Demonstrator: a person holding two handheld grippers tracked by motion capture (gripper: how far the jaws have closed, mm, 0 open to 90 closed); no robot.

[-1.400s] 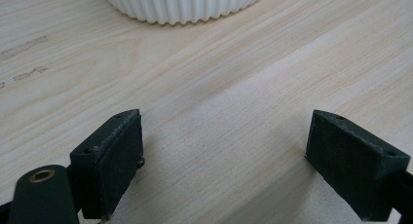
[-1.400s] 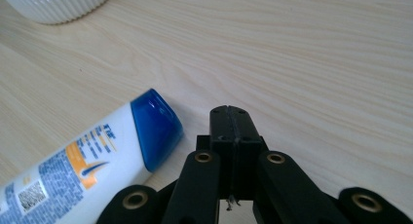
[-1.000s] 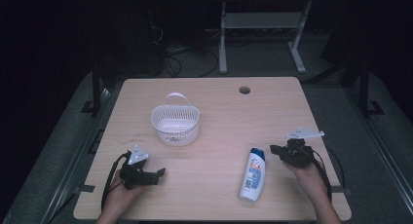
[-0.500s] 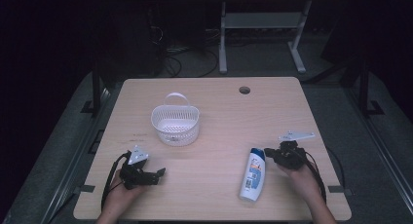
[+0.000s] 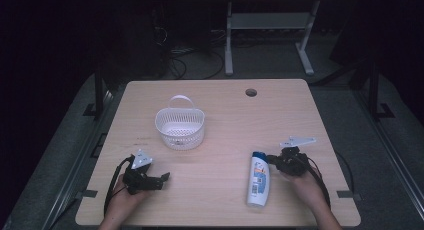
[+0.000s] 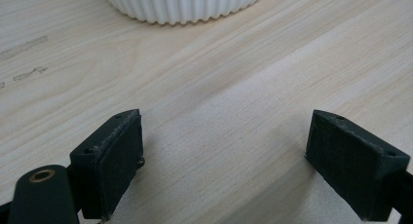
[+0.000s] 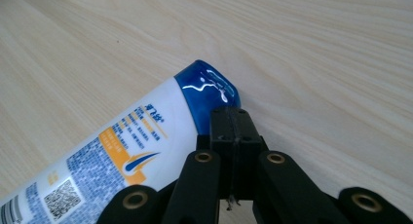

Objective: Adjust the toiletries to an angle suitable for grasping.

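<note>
We are at the approach step: our right gripper (image 5: pixel 274 160) has its jaws pressed together with nothing between them, and the tips sit just beside the blue cap of the bottle (image 7: pixel 146 136). The bottle (image 5: pixel 258 179) lies flat on the wooden surface (image 5: pixel 225 115), its cap directly ahead of the closed jaws and its body running off to their left side in the right gripper view. We judge that the next move calls for spreading these jaws first, then bringing them around the body, because the cap end is narrow and glossy and may slip.

Our left gripper (image 6: pixel 224 151) rests low over the surface with its jaws wide apart, holding nothing; the basket (image 6: pixel 185 5) stands ahead of them.

The bottle is smooth white plastic, rounded, with a printed label. The basket (image 5: pixel 180 127) is white ribbed plastic, oval, with an arched handle. The surface shows pale wood grain.
</note>
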